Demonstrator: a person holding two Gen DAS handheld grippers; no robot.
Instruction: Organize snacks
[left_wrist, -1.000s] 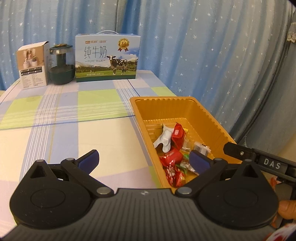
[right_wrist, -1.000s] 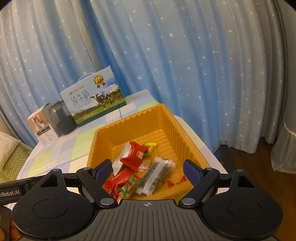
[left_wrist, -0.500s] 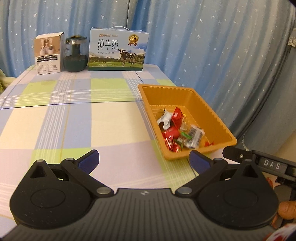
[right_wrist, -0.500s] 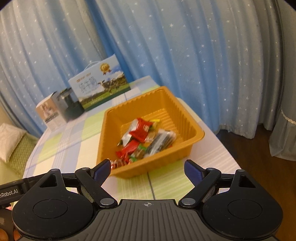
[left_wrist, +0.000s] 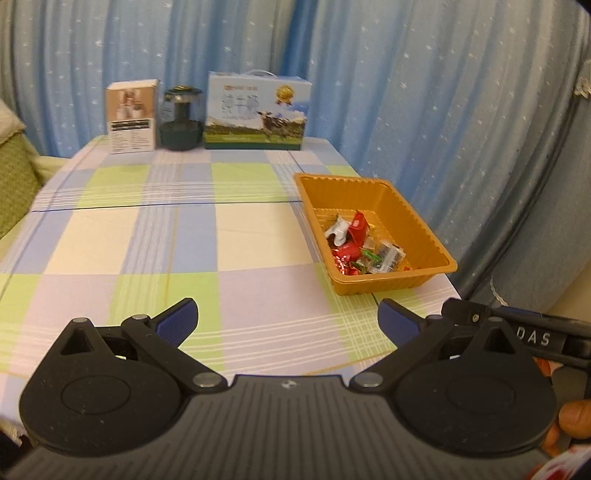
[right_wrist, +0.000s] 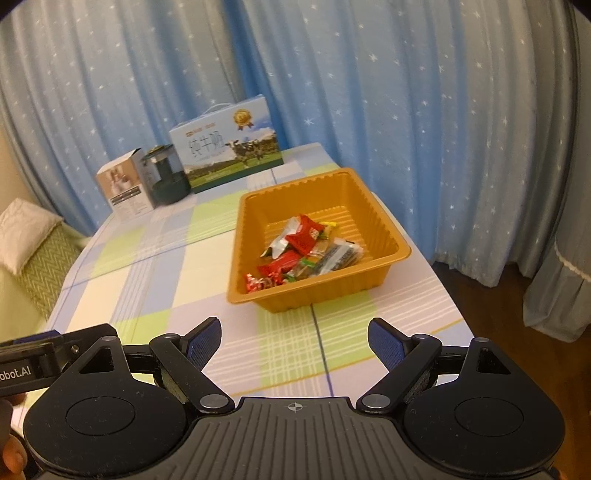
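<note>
An orange plastic tray (left_wrist: 413, 206) stands near the right edge of the checked table; it also shows in the right wrist view (right_wrist: 384, 225). Several wrapped snacks (left_wrist: 358, 245) lie piled inside it, red, silver and clear wrappers (right_wrist: 306, 249). My left gripper (left_wrist: 288, 319) is open and empty, held above the table's near side, well short of the tray. My right gripper (right_wrist: 294, 338) is open and empty, also above the near side, with the tray ahead of it. Part of the right gripper (left_wrist: 532, 334) shows at the right of the left wrist view.
At the table's far edge stand a milk carton box (left_wrist: 256, 110), a dark jar (left_wrist: 181, 123) and a small white-and-brown box (left_wrist: 131, 116). Blue starred curtains hang behind and to the right. A green cushioned seat (right_wrist: 40, 258) is at the left. The table's right edge drops to the floor (right_wrist: 517, 354).
Both grippers have pulled back and up from the tray. The tray, close under the fingers a second ago, now lies farther ahead. Both stay open and empty.
</note>
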